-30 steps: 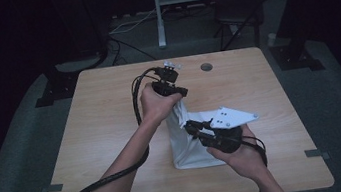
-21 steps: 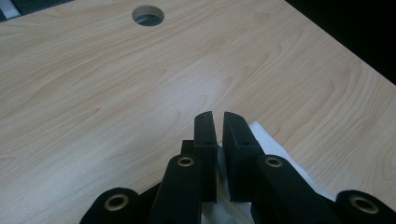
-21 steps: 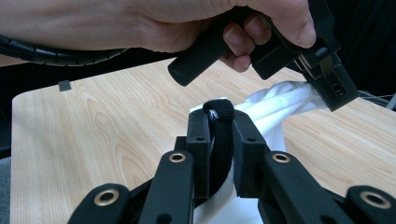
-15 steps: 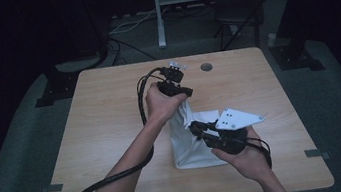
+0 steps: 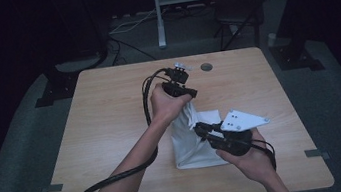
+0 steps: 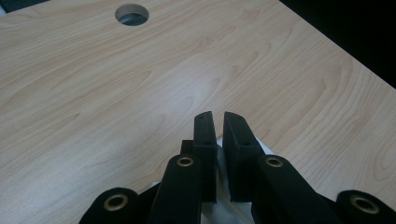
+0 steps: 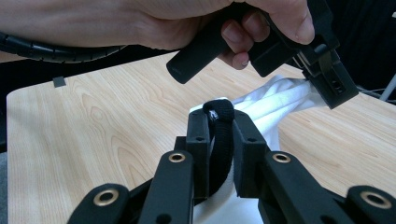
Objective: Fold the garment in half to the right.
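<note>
A white cloth [image 5: 189,144] lies bunched on the wooden table [image 5: 110,114], its upper end pulled up and gathered. My left gripper [image 5: 186,93] points down over that gathered end and is shut on it; white fabric [image 6: 219,186] shows pinched low between its near-touching jaws [image 6: 215,119]. In the right gripper view the left gripper [image 7: 329,86] clamps the twisted white cloth [image 7: 285,100]. My right gripper [image 5: 201,128] comes in from the lower right, shut on a black elastic band [image 7: 220,109] that loops over the fabric between its jaws [image 7: 219,126].
A round cable hole [image 5: 206,67] sits near the table's far edge, also seen as the hole [image 6: 132,13] ahead of the left jaws. A thick black cable [image 5: 119,176] trails along the left forearm. Dark floor, a metal stand [image 5: 159,11] and chair legs lie beyond.
Both hands have drifted slightly to the right; the grips on the cloth and the band look the same.
</note>
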`<state>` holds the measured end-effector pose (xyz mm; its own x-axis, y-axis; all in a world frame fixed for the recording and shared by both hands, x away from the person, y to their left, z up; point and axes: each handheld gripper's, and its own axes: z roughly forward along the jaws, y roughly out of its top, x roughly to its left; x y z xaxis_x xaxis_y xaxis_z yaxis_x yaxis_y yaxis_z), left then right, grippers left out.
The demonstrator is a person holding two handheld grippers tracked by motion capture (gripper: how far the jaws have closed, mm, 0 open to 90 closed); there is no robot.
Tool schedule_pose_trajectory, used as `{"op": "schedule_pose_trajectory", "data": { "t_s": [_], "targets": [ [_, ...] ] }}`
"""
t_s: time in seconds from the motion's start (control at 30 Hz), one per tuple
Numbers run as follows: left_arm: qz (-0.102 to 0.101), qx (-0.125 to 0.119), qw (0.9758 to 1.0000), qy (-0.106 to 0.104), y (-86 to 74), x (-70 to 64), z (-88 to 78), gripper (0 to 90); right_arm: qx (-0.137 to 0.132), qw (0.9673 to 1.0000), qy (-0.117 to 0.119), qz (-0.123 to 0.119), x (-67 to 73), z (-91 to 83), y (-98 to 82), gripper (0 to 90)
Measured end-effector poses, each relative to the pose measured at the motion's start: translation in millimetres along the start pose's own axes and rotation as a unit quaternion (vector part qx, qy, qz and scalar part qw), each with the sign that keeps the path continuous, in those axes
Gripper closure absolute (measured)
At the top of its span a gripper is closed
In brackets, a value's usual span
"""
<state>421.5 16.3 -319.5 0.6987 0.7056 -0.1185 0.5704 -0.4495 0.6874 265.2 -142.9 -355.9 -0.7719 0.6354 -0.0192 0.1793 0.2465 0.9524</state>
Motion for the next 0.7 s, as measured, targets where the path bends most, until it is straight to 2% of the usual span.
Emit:
{"op": "schedule_pose_trajectory", "data": {
  "t_s": [0.7],
  "targets": [
    [0.004,0.001,1.0,-0.009,0.0,-10.3,11.6,84.4,0.007,0.9999,-0.009,0.008,-4.0,-10.2,-12.8,79.4]
  ]
}}
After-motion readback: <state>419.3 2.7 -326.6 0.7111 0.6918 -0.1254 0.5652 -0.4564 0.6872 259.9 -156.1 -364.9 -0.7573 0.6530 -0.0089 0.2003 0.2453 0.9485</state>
